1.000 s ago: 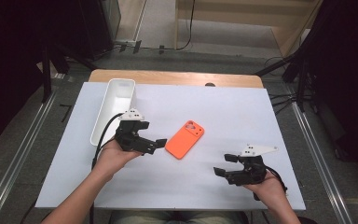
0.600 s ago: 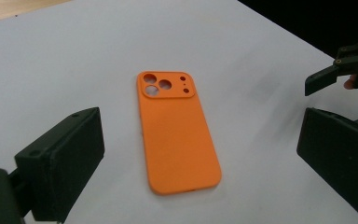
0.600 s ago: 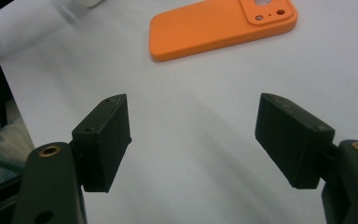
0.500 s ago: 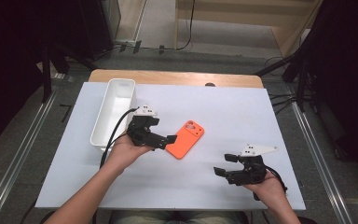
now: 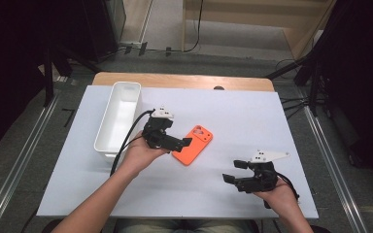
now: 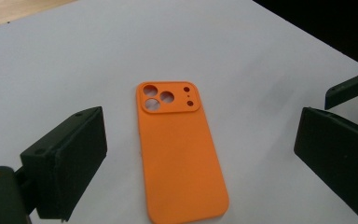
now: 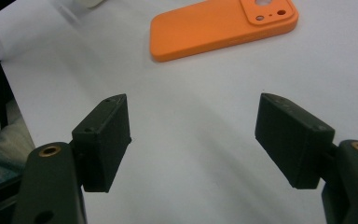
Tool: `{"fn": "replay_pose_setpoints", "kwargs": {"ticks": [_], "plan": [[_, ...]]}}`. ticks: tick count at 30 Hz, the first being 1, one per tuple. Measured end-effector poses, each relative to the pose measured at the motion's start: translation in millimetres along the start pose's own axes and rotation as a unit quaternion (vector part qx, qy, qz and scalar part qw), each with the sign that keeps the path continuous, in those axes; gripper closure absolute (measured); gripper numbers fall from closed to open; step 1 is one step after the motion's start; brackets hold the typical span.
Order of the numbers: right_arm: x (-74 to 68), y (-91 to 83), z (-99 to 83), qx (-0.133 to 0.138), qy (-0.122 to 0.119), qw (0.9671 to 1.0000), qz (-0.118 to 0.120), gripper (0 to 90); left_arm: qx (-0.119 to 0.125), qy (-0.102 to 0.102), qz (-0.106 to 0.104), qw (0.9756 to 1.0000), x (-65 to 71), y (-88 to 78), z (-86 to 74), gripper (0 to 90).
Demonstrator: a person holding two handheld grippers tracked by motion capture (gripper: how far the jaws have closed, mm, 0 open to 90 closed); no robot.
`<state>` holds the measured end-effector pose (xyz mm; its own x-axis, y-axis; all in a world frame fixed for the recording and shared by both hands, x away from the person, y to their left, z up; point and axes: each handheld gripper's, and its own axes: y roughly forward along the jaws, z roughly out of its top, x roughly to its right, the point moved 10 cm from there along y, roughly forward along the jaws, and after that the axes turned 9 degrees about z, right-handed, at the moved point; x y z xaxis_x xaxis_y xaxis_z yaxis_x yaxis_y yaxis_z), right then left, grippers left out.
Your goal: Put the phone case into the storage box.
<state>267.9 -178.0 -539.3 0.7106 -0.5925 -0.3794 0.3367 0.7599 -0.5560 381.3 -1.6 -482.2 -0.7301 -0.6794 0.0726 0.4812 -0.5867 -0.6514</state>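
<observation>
Orange phone case (image 5: 193, 145) lies flat, camera cut-outs up, mid-worktop (image 5: 252, 111), just right of the white bin (image 5: 119, 119). Left gripper (image 6: 200, 154) has just narrowed a touch yet stands wide, the case between its jaws, untouched. Right gripper (image 5: 237, 171) waits open and empty. I'd lower squarely so both pads meet the long edges, then close gently.
</observation>
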Motion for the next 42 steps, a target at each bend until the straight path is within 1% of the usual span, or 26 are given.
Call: {"fn": "replay_pose_setpoints", "kwargs": {"ticks": [4,5,7,11,14,18,20,21,22,23,28,32,34,35,36,37,38,39,40,42], "plan": [[-0.2,-0.1,-0.1,0.0,0.0,1.0,0.001,25.4,0.004,0.003,0.005,1.0,3.4,8.1,2.7,2.1],[-0.2,-0.1,0.0,0.001,0.0,1.0,0.001,25.4,0.001,0.005,0.005,1.0,4.0,10.0,2.6,2.1],[0.1,-0.2,0.1,0.001,0.0,1.0,0.0,25.4,-0.001,0.0,0.009,1.0,5.4,14.7,2.7,2.1],[-0.2,-0.2,0.0,0.001,0.0,1.0,0.001,25.4,-0.002,-0.001,0.014,0.9999,7.7,23.4,2.9,2.1],[-0.5,-0.5,-0.1,0.0,0.0,1.0,0.003,25.4,-0.005,-0.003,0.014,0.9999,9.7,28.7,2.9,2.1],[-0.6,-0.6,0.0,0.001,0.003,1.0,0.002,25.4,-0.004,0.001,0.021,0.9998,11.6,34.6,4.5,2.1],[-0.5,-0.6,0.0,0.001,0.003,1.0,0.002,25.4,-0.003,0.004,0.029,0.9996,11.8,37.3,5.1,2.1],[-0.6,-0.7,0.0,0.001,0.002,1.0,0.002,25.4,-0.001,0.004,0.028,0.9996,12.2,38.9,5.3,2.1],[-0.5,-0.7,0.0,0.001,0.003,1.0,0.002,25.4,-0.001,-0.002,0.027,0.9996,12.6,40.2,5.2,2.1],[-0.4,-0.7,0.0,0.001,0.003,1.0,0.001,25.4,-0.003,-0.008,0.027,0.9996,12.9,41.6,4.7,2.1],[-0.4,-0.9,0.1,0.003,0.004,1.0,0.001,25.4,0.001,-0.003,0.044,0.999,12.9,48.0,2.7,2.1],[-0.5,-1.0,0.3,0.004,0.004,1.0,0.001,25.4,0.007,-0.011,0.053,0.9985,12.3,52.6,-0.2,2.1],[-0.5,-1.1,0.1,0.003,0.003,1.0,0.001,25.4,0.005,-0.012,0.058,0.9982,11.4,54.7,-3.6,2.1],[-0.5,-1.1,0.1,0.003,0.003,1.0,0.001,25.4,0.006,-0.013,0.059,0.9982,10.9,56.0,-4.8,2.1],[-0.5,-1.0,0.1,0.003,0.003,1.0,0.001,25.4,0.005,-0.016,0.058,0.9982,11.0,57.1,-6.2,2.1],[-0.5,-0.9,0.1,0.003,0.004,1.0,0.001,25.4,0.001,-0.014,0.059,0.9981,10.6,57.7,-7.7,2.1],[-0.6,-0.9,0.1,0.003,0.004,1.0,0.002,25.4,0.004,-0.016,0.062,0.9979,10.8,59.0,-7.9,2.1],[-0.5,-0.9,0.1,0.002,0.004,1.0,0.002,25.4,0.002,-0.014,0.062,0.998,11.0,59.4,-8.9,2.1],[-0.6,-0.9,0.0,0.002,0.003,1.0,0.002,25.4,0.005,-0.018,0.062,0.9979,11.7,60.3,-9.1,2.1],[-0.7,-0.8,0.0,0.002,0.003,1.0,0.002,25.4,0.002,-0.016,0.066,0.9977,11.0,61.6,-11.1,2.1]]}}
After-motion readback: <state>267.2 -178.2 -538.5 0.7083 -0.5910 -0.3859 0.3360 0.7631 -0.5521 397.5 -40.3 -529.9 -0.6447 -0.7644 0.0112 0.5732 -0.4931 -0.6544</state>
